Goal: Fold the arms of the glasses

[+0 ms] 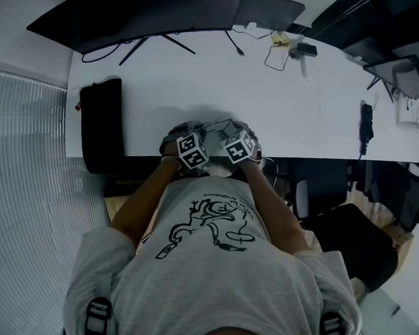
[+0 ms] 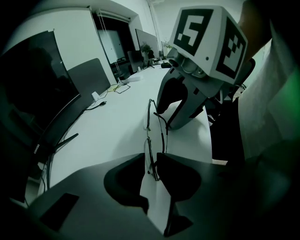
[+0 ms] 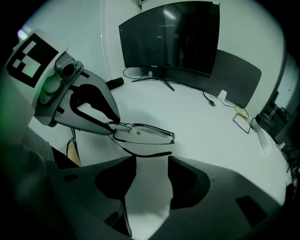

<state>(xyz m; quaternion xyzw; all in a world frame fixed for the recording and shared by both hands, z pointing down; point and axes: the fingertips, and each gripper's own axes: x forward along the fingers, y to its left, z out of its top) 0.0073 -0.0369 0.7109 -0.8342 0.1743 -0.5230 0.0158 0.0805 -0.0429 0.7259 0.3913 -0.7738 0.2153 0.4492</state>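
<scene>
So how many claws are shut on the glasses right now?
1. The left claw is shut on one end of the glasses; the right claw stands open, one arm of the glasses across its gap.

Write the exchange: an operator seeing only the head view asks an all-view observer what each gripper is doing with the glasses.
Operator: Does the left gripper hold the glasses?
Observer: Yes, its jaws are closed on one end of the frame.
Operator: And the right gripper?
Observer: Open; a glasses arm lies across just ahead of its jaws.
</scene>
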